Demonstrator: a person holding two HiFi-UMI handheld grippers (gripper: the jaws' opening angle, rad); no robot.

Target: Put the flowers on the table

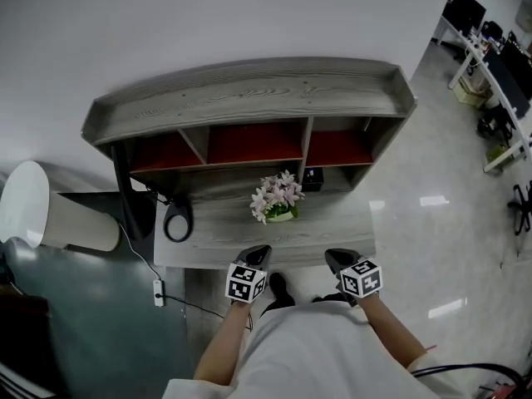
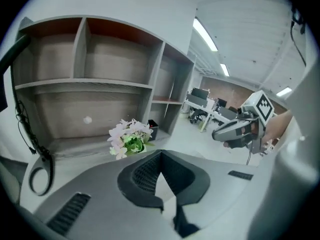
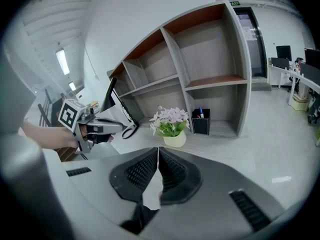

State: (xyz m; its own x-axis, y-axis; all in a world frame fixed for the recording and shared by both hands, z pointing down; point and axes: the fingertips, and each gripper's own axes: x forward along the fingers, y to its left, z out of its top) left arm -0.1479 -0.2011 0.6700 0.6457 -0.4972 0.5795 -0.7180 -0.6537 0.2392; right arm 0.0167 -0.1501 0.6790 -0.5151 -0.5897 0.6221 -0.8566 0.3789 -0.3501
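- The flowers [image 1: 277,196] stand in a small pale pot [image 3: 175,140] on the grey worktop [image 1: 341,227]. They are a little in front of the shelf unit [image 1: 249,98], and a black pen holder [image 3: 201,124] is just beside them on the right.
- The left gripper [image 2: 160,153] and the right gripper [image 3: 158,149] are both held at the near edge of the worktop, well apart from the flowers. The fingers of each one are pressed together at the tips, with nothing between them.
- I judge the thing to be light, because it is only a small bunch in a small pot. The petals and leaves look soft and easy to crush, while the pot looks stiff and smooth, so it may slip a little.
- From this far I cannot say if the blossoms are real or artificial, nor what the pot is made of.
- The best place to take hold seems to be the wall of the pot, below the leaves, with one finger on each of two opposite sides. The fingers would need to open first.
- The pot stands upright and its long axis is vertical, with the blossoms pointing up.
- The bunch is wider than the pot and spreads a bit more to the left, so it is probably top-heavy. It should be kept upright when it is carried.
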